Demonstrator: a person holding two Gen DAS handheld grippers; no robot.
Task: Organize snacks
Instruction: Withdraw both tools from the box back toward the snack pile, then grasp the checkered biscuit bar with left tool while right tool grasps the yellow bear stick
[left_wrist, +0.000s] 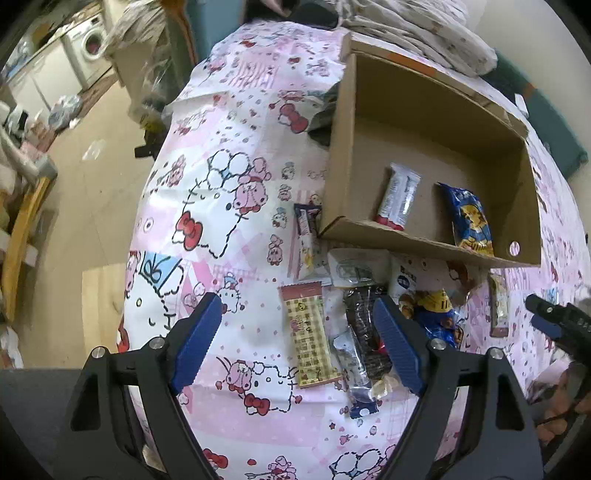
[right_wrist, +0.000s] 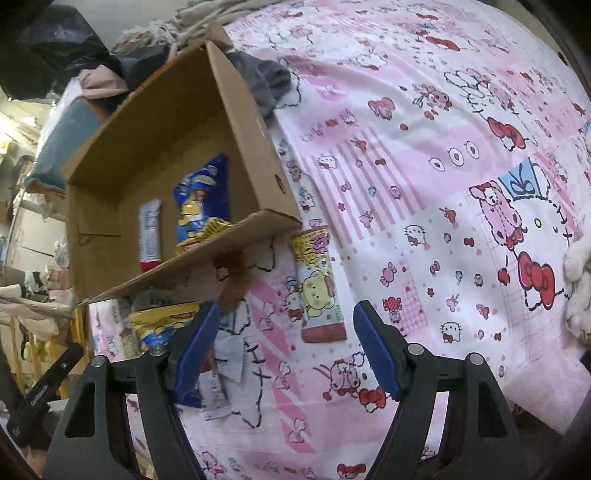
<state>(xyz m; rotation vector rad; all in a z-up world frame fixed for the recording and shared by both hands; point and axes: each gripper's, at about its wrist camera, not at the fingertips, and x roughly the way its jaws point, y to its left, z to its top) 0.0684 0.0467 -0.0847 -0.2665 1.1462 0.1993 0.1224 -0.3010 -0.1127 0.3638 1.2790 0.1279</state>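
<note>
A cardboard box (left_wrist: 340, 155) lies on the pink cartoon-print cloth (left_wrist: 229, 206) and holds a white and red snack bar (left_wrist: 398, 195) and a blue chip bag (left_wrist: 471, 219). Loose snacks lie in front of it: a tan checked bar (left_wrist: 309, 334), a dark wrapped bar (left_wrist: 365, 328), a blue and yellow bag (left_wrist: 437, 314). My left gripper (left_wrist: 297, 339) is open above the checked bar. My right gripper (right_wrist: 282, 350) is open above the cloth, just below a yellow cartoon bar (right_wrist: 319, 284). The box (right_wrist: 236, 107) and its blue bag (right_wrist: 199, 203) show on the left.
A grey cloth (right_wrist: 266, 79) lies behind the box. Folded bedding (left_wrist: 417, 29) is stacked at the far side. The floor (left_wrist: 96, 162) and a washing machine (left_wrist: 90, 48) are off the left edge. A white furry thing (right_wrist: 580, 288) sits at the right edge.
</note>
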